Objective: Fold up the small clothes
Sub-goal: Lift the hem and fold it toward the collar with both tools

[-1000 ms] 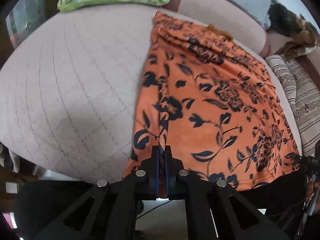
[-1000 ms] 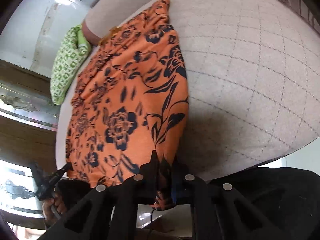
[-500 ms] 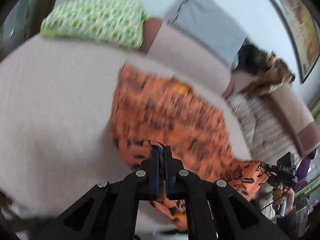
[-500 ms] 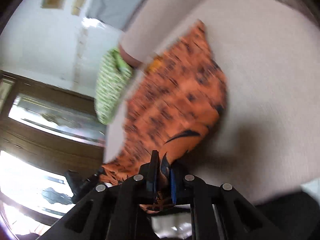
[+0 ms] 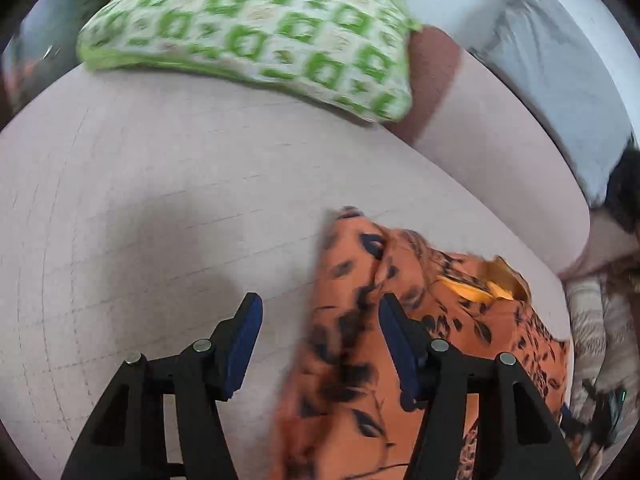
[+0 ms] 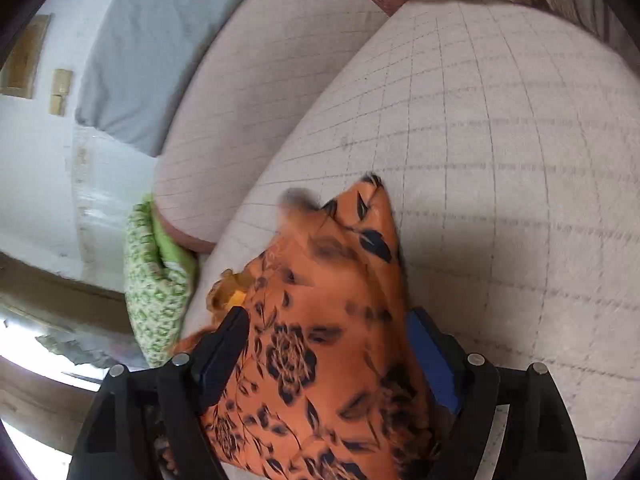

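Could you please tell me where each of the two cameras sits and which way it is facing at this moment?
Left wrist: on the left gripper, looking down its opening fingers at the sofa seat, the green pillow beyond.
Right wrist: on the right gripper, jaws opening, facing the orange floral garment lying between its fingers.
Shared: garment, pillow, seat, grey cloth; only the grippers show, no hands.

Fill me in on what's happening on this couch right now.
A person is folding an orange floral garment on a pale quilted couch cushion, using a handheld claw in each hand. Both claws are opening as they let the cloth go. The left claw has cloth loose between its fingers, and the right claw likewise has fabric between its fingers, no longer pinched. The garment lies bunched and doubled over, its yellow neck label showing. A green patterned pillow sits at the cushion's far end.
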Motion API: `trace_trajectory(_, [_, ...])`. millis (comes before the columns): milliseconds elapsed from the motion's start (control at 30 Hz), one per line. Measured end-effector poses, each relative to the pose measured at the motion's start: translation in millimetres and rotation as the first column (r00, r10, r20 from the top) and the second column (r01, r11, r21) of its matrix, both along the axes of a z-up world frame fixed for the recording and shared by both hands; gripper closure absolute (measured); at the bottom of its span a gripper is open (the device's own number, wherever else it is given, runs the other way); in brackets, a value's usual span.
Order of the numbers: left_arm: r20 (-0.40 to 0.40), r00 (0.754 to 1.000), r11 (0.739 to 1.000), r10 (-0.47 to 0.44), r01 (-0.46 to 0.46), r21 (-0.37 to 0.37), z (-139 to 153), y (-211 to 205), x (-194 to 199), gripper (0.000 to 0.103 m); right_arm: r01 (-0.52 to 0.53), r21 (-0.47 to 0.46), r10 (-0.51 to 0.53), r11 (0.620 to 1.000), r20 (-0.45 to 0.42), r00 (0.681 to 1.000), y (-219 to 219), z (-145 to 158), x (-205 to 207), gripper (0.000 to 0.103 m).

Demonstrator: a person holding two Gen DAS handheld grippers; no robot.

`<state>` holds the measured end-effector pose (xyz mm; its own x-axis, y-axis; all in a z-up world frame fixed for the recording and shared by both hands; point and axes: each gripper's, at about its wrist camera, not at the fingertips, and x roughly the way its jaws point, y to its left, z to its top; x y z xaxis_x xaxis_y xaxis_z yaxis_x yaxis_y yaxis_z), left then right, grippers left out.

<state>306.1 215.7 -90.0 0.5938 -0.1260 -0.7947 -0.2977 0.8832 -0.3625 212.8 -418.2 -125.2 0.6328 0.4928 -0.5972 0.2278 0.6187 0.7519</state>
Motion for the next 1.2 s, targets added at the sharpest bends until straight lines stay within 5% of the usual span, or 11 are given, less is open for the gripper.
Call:
trace_trajectory(133, [0.070, 0.997, 0.999, -0.027, 0.025, 0.028, 14.9, 5.9, -39.7, 0.041, -0.031, -0.151, 0.034, 0.988, 0.018, 0.999, -2.6, 13.7, -35.9, 0.020])
trace_trajectory(300, [0.042, 0.955, 0.954, -0.292, 0.289, 0.076, 8.9, -38.9, -52.5, 0.037, -0.127, -0.258, 0.118, 0.958, -0.050, 0.992, -1.2, 3.4, -47.1, 0.020])
trace_trajectory(600, [-0.032, 0.916, 0.904, -0.400, 0.400, 0.151, 7.2, -69.6, 28.2, 0.037, -0.200, -0.349, 0.224, 0.916, 0.030, 0.974, 39.0, 21.5, -53.3, 0.020])
trace_trajectory(733, [-0.120, 0.896, 0.889, -0.427, 0.441, 0.124, -11.6, -79.3, 59.0, 0.055, -0.245, -0.374, 0.269, 0.894, 0.013, 0.963, 55.7, 14.0, -54.7, 0.020])
trace_trajectory(833, [-0.164, 0.908, 0.910, -0.385, 0.403, 0.093, -24.6, -70.5, 74.1, 0.093, -0.252, -0.377, 0.274, 0.891, 0.006, 0.962, 59.6, 9.6, -56.1, 0.020])
trace_trajectory(867, [-0.152, 0.913, 0.918, -0.379, 0.392, 0.066, -24.4, -66.1, 74.6, 0.097, -0.254, -0.375, 0.275, 0.891, 0.003, 0.961, 59.6, 7.9, -55.6, 0.020])
trace_trajectory(900, [-0.126, 0.922, 0.925, -0.366, 0.375, 0.060, -19.7, -61.1, 72.1, 0.098, -0.258, -0.375, 0.277, 0.890, -0.002, 0.961, 59.3, 6.6, -54.8, 0.020])
trace_trajectory(967, [0.026, 0.956, 0.942, -0.293, 0.284, 0.179, 12.2, -51.3, 49.6, 0.099, -0.257, -0.382, 0.274, 0.888, -0.010, 0.962, 57.3, 5.3, -53.5, 0.020])
trace_trajectory(1033, [0.095, 0.962, 0.953, -0.255, 0.234, 0.195, 22.3, -42.3, 35.0, 0.098, -0.257, -0.372, 0.269, 0.892, -0.019, 0.963, 54.5, 1.3, -52.9, 0.020])
trace_trajectory(1100, [0.012, 0.956, 0.946, -0.294, 0.289, 0.148, -0.5, -40.6, 43.3, 0.097, -0.255, -0.367, 0.260, 0.895, -0.036, 0.965, 54.3, -4.2, -51.9, 0.020])
trace_trajectory(1200, [-0.040, 0.970, 0.960, -0.242, 0.245, 0.134, -27.3, -30.7, 48.4, 0.087, -0.248, -0.356, 0.254, 0.901, -0.031, 0.967, 55.8, -2.8, -54.9, 0.020])
